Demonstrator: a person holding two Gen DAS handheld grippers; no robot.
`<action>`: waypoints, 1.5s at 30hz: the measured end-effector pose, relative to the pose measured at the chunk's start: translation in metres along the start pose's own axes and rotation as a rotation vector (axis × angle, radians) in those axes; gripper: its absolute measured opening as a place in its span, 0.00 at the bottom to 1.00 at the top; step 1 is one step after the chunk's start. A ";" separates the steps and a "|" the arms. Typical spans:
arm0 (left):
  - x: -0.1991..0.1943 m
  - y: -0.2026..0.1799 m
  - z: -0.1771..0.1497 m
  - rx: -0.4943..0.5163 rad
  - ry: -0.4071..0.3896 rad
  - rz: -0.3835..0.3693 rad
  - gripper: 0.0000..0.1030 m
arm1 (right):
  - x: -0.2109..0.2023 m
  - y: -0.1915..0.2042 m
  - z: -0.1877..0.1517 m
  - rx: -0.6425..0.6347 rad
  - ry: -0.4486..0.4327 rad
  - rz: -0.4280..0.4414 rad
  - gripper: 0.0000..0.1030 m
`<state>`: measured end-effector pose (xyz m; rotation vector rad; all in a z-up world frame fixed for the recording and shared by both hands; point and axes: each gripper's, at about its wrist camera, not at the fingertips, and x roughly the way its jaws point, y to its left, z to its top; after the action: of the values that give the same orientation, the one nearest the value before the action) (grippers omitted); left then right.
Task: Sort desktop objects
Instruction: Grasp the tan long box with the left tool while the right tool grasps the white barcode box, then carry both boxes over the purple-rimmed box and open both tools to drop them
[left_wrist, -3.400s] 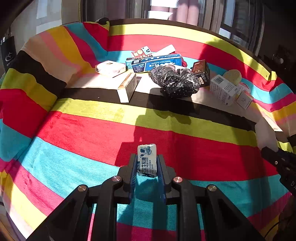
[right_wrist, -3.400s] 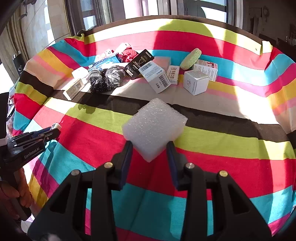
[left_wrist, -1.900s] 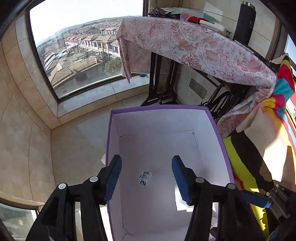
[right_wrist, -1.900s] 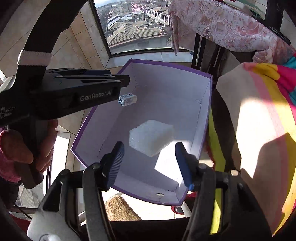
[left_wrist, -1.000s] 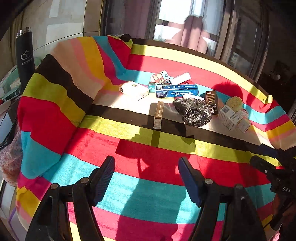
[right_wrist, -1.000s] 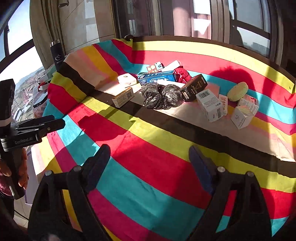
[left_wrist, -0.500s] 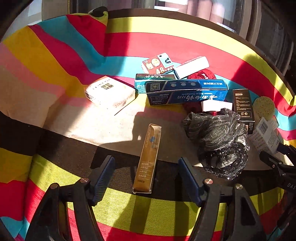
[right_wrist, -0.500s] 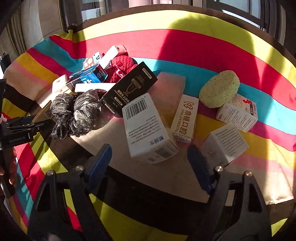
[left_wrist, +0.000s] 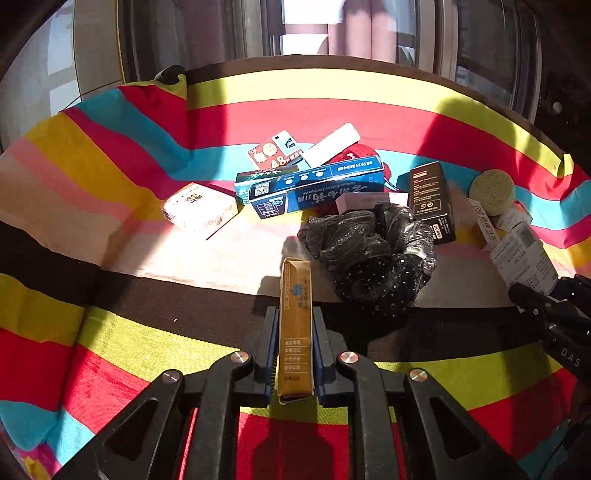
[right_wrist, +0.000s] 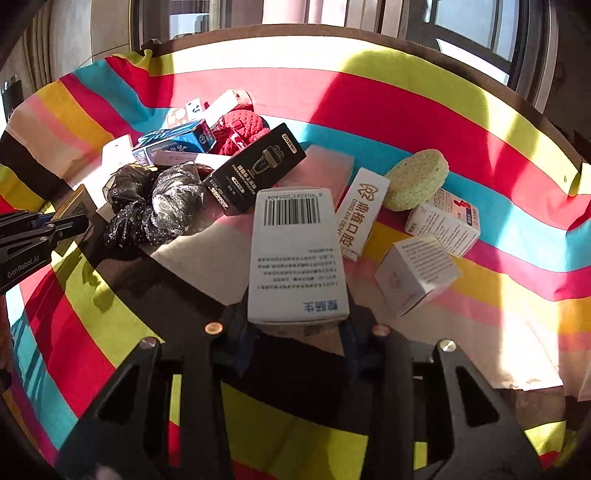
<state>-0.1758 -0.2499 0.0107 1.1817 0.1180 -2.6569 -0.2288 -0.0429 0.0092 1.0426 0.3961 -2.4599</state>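
1. Jaws of the left gripper (left_wrist: 294, 345) are clamped on the slim gold box (left_wrist: 295, 325); the right gripper (right_wrist: 295, 325) jaws are closing around the white barcode box (right_wrist: 295, 254).
2. Striped cloth (left_wrist: 129, 343) lies bare at the bench's near-left edge (clutter sits farther back).
3. Both grippers angle downward.

The white box (right_wrist: 297, 258) hides the right gripper's (right_wrist: 295, 325) fingertips, so their contact cannot be told. The red knit (left_wrist: 354, 153) lies mostly under the blue box (left_wrist: 317, 184). Small print on the boxes is unreadable.
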 end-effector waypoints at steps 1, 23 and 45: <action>-0.004 -0.003 -0.002 0.000 -0.005 -0.005 0.15 | -0.007 -0.001 -0.005 0.005 0.002 -0.006 0.41; -0.103 0.030 -0.109 -0.102 -0.018 -0.039 0.15 | -0.100 0.051 -0.058 -0.045 -0.032 -0.036 0.41; -0.248 0.243 -0.238 -0.495 -0.119 0.284 0.15 | -0.181 0.299 -0.082 -0.502 -0.123 0.411 0.41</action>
<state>0.2157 -0.4019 0.0391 0.8086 0.5121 -2.2562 0.0822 -0.2157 0.0594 0.6756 0.6451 -1.9064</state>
